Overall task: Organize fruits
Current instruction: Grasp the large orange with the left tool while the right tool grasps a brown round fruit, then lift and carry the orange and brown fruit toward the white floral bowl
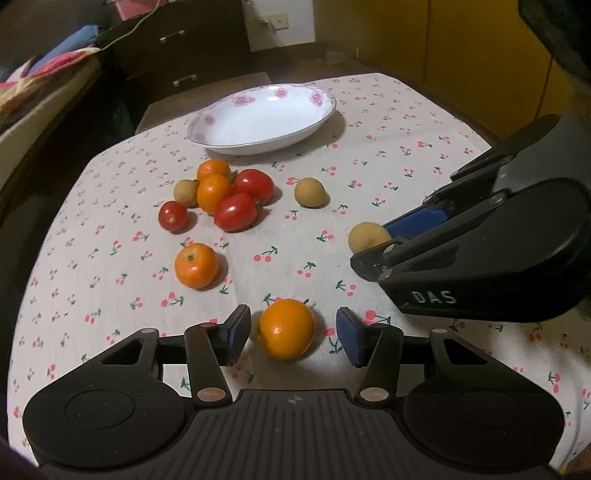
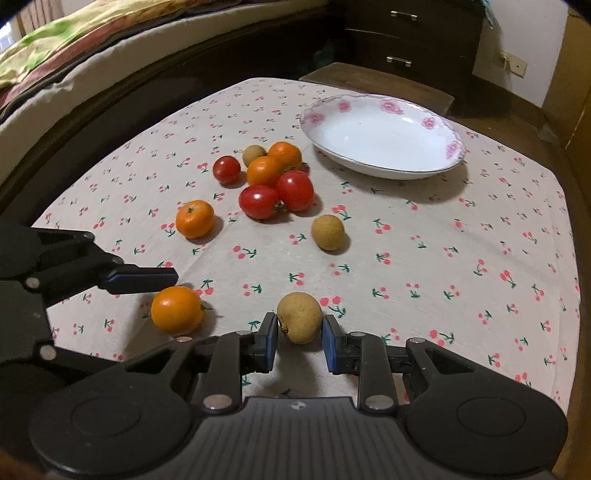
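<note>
On the cherry-print tablecloth an orange (image 1: pixel 286 328) lies between the fingers of my left gripper (image 1: pixel 291 330), which is open with a gap on each side of the fruit. My right gripper (image 2: pixel 299 332) is shut on a small tan fruit (image 2: pixel 300 317), its blue pads touching both sides. From the left wrist view that tan fruit (image 1: pixel 367 236) shows at the right gripper's tips. A white plate (image 1: pixel 207 122) with pink flowers stands empty at the far side. Before it lies a cluster of oranges, red tomatoes (image 1: pixel 236 212) and a tan fruit.
One orange (image 1: pixel 195 265) and one tan fruit (image 1: pixel 310 192) lie apart from the cluster. A bed with bright blankets (image 2: pixel 74 33) runs along the left, and dark drawers (image 2: pixel 402 40) stand behind. The table's edges fall away on all sides.
</note>
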A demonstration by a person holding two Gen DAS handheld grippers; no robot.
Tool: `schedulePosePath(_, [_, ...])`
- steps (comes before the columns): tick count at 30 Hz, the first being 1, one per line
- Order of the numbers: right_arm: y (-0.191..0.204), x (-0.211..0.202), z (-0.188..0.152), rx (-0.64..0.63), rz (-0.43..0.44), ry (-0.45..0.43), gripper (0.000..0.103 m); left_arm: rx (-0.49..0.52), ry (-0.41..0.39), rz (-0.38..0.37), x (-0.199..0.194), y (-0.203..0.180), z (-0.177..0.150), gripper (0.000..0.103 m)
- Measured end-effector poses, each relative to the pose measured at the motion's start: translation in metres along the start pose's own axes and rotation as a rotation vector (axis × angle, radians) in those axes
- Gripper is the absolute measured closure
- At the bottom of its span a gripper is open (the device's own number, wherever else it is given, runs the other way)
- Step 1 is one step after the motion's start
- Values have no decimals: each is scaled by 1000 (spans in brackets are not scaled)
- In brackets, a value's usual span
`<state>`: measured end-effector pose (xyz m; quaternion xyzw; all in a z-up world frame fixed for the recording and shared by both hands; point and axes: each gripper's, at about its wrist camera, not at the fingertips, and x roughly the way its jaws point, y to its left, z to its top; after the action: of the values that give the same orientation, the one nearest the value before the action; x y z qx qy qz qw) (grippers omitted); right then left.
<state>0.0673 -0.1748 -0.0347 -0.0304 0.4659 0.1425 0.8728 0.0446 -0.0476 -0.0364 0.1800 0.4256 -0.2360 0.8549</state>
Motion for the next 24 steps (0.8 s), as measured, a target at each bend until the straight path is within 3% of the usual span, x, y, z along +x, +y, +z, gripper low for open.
schedulePosePath(4, [-3,-4,-2,11,-13,5,76,-24,8,-12,0,2,0,47])
schedulePosePath(10, [-12,-14,-4,41,-55,-7,76,-64,25,-10,-3,5,1,62])
schedulePosePath(24, [-9,-25,-3,20,-115,-30,76,-104,44,25,-7,10,2,63])
